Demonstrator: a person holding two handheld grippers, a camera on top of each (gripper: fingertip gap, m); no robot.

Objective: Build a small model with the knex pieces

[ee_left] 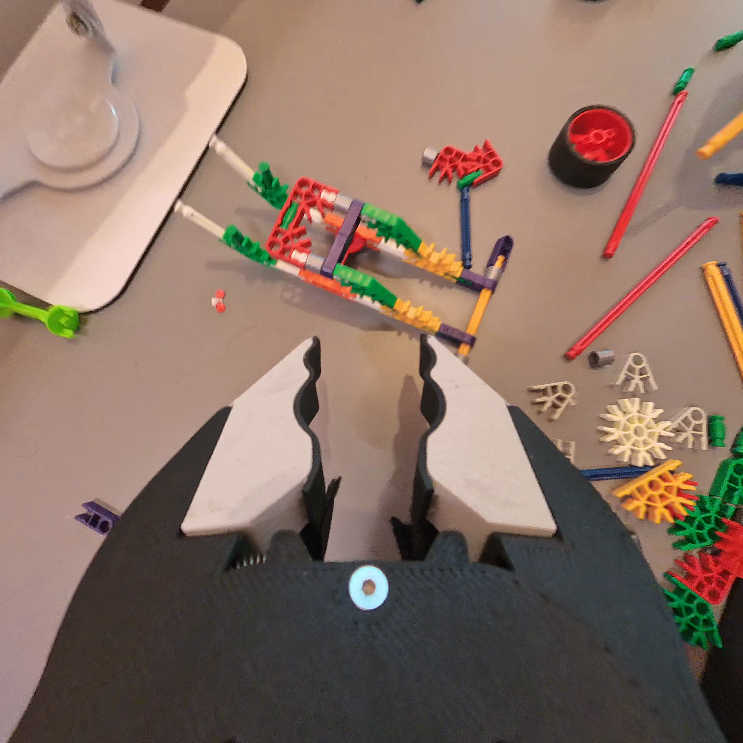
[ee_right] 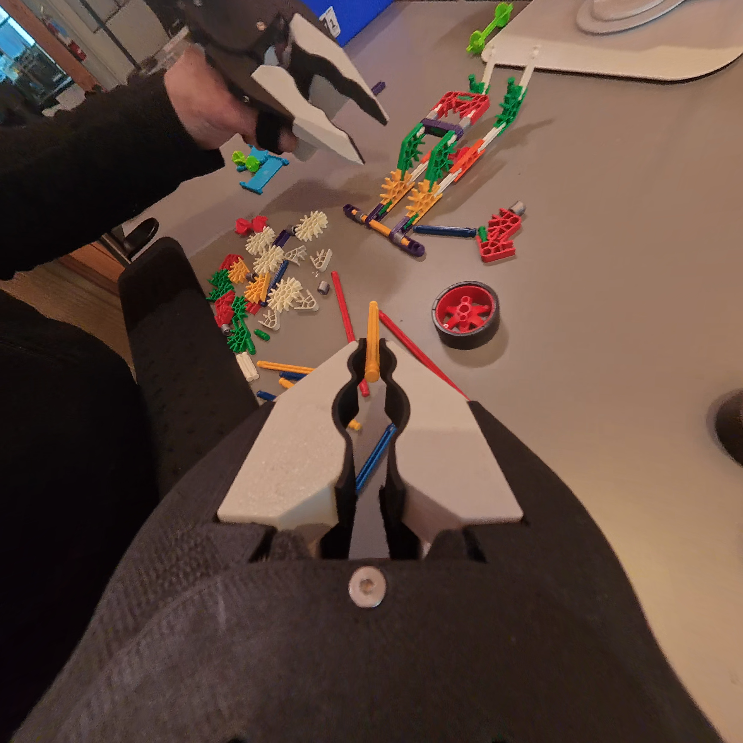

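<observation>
A multicoloured rod-and-connector frame (ee_left: 362, 253) lies on the grey table, also in the right wrist view (ee_right: 442, 161). My left gripper (ee_left: 370, 349) is open and empty, hovering just short of the frame's purple and yellow end; it also shows in the right wrist view (ee_right: 372, 140), held by a hand (ee_right: 209, 104). My right gripper (ee_right: 372, 347) is shut on a yellow rod (ee_right: 372, 341), which sticks up past the fingertips. A red wheel with a black tyre (ee_right: 466, 313) sits right of it, also in the left wrist view (ee_left: 591, 146).
Loose connectors (ee_right: 265, 281) and rods (ee_left: 643, 289) are scattered on the table. A red connector piece with a blue rod (ee_right: 498, 237) lies near the frame. A white stand base (ee_left: 100, 161) sits beyond the frame, with a lime green piece (ee_left: 40, 313) beside it. A blue piece (ee_right: 263, 171) lies under the hand. One gripper's finger ends stand about 25 centimetres off the other's.
</observation>
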